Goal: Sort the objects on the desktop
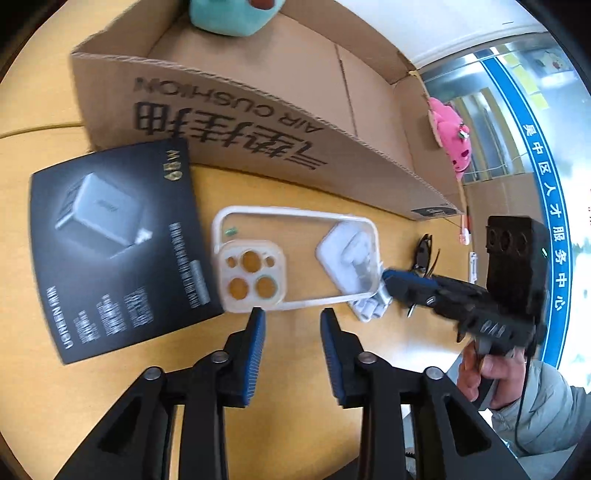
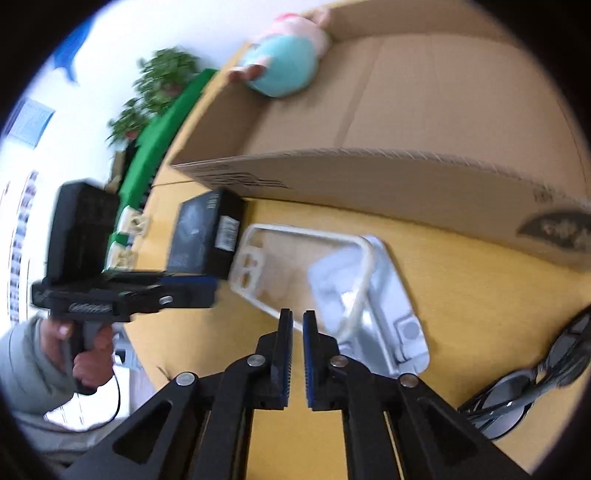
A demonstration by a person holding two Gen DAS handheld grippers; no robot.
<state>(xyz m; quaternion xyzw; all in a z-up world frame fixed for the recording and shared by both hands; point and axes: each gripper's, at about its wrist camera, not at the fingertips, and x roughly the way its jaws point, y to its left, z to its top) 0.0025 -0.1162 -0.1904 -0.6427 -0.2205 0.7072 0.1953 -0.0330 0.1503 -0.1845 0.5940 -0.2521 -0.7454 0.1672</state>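
Note:
A clear phone case (image 1: 295,258) with a white rim lies on the yellow table, partly over a white charger pack (image 1: 347,258). My left gripper (image 1: 291,317) is open and empty, just short of the case's near edge. My right gripper (image 2: 297,319) has its jaws almost closed with a thin gap and nothing between them, at the case's (image 2: 295,266) near rim; in the left wrist view it (image 1: 388,277) reaches the case's right corner. A black charger box (image 1: 114,243) lies left of the case. A large open cardboard box (image 1: 280,122) stands behind.
A teal plush (image 1: 232,14) sits in the cardboard box and a pink plush (image 1: 452,136) at its right end. Black sunglasses (image 2: 535,380) lie right of the case. A pen (image 1: 466,225) lies beyond. The table edge runs close to the person's hands.

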